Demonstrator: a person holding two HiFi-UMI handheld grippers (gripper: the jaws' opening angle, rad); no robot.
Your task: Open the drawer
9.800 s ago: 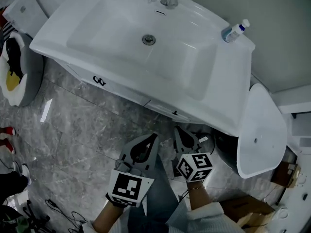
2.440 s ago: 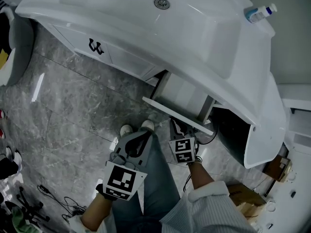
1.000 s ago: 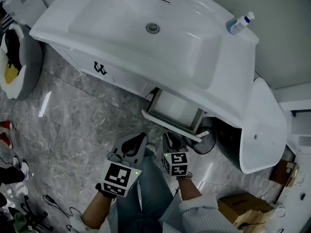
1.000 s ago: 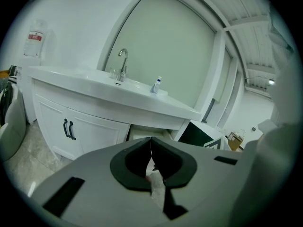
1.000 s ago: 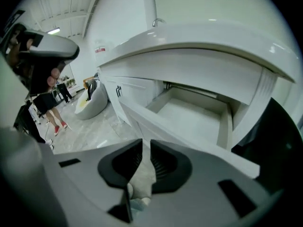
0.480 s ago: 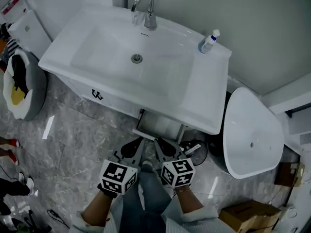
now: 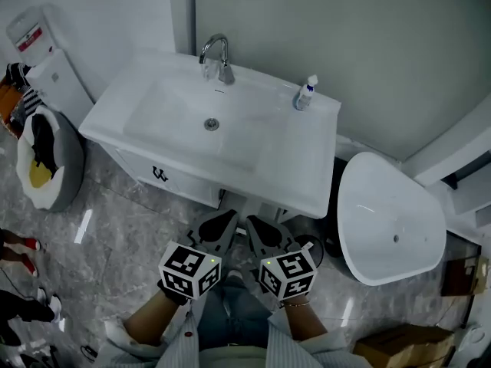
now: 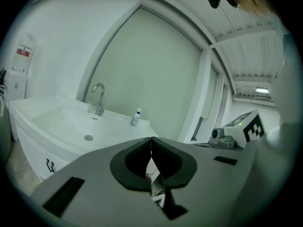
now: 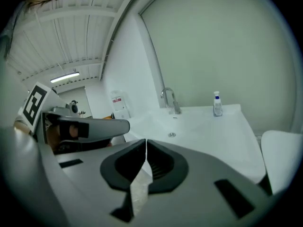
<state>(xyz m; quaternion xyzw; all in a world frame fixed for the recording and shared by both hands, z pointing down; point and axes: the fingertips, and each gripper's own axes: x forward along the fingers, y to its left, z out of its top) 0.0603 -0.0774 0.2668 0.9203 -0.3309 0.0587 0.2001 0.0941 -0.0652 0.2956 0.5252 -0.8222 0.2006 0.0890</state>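
The drawer (image 7: pixel 247 208) is sitting pulled out of the white cabinet (image 7: pixel 142 165), over on the right side under the sink counter (image 7: pixel 307 171). It's white too, and only a thin strip is peeking out past the counter's front edge, so how far out it's sticking is hard to tell.

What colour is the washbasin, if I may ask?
The washbasin is white, clearest in the head view.
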